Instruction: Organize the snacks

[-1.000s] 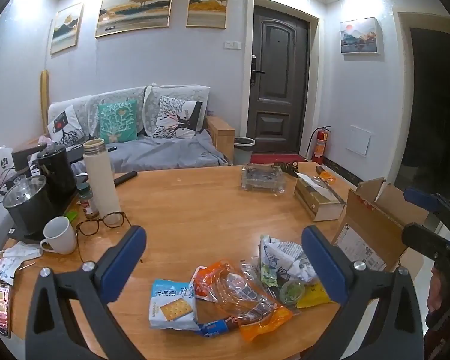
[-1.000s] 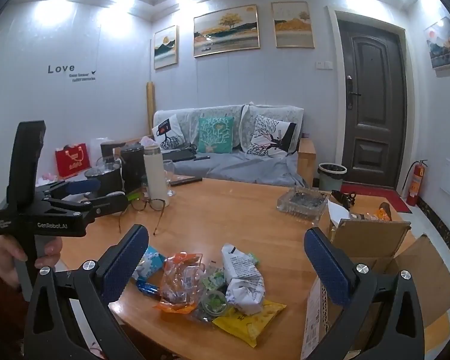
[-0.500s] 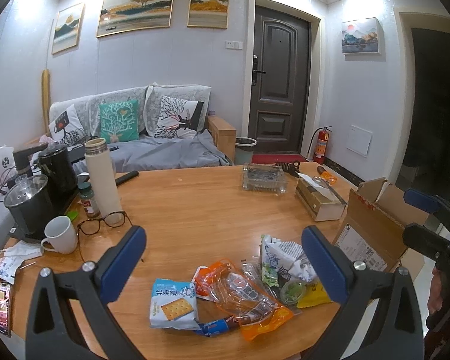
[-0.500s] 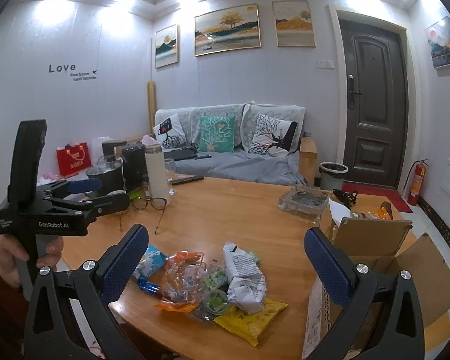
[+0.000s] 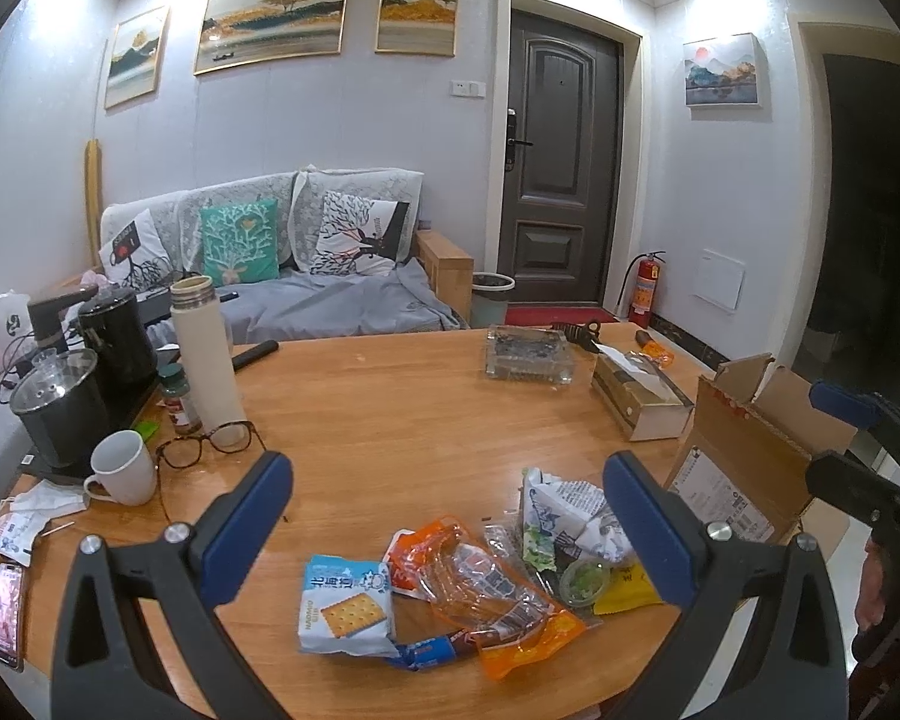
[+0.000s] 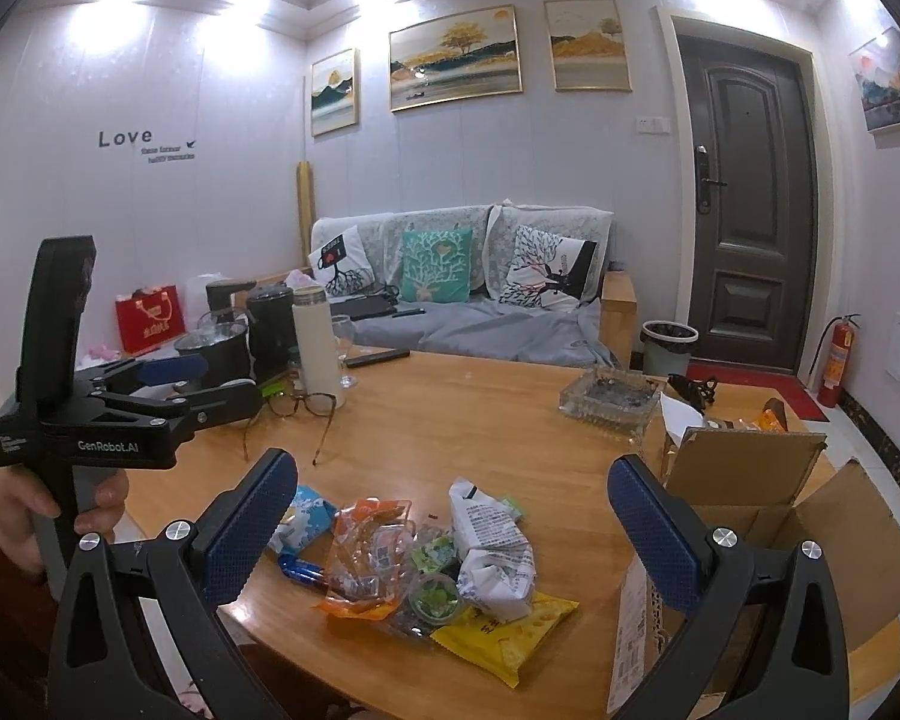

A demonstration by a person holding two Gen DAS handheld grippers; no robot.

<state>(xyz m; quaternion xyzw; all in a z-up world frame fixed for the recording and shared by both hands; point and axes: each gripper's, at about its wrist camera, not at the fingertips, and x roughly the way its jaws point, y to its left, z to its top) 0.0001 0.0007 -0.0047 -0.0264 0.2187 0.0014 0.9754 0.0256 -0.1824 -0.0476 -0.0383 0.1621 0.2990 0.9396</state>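
Note:
A heap of snack packets lies near the front edge of a round wooden table (image 5: pixel 390 420): a blue cracker pack (image 5: pixel 345 606), an orange clear pack (image 5: pixel 486 588), a white crumpled bag (image 5: pixel 564 516), a green jelly cup (image 5: pixel 583 579) and a yellow pack (image 6: pixel 504 636). An open cardboard box (image 5: pixel 744 462) stands at the right of the heap. My left gripper (image 5: pixel 447 519) is open and empty, held above the heap. My right gripper (image 6: pixel 453 522) is open and empty, also above the heap; it shows at the right edge of the left wrist view (image 5: pixel 858 450).
On the table's left stand kettles (image 5: pixel 60 414), a white mug (image 5: pixel 123 468), glasses (image 5: pixel 210 444), a tall white flask (image 5: pixel 204 354) and a phone (image 5: pixel 7 612). A glass ashtray (image 5: pixel 528 354) and a tissue box (image 5: pixel 639 396) sit further back. A sofa stands behind.
Both grippers have drifted very slightly; the views are almost the same. Nothing on the table has moved.

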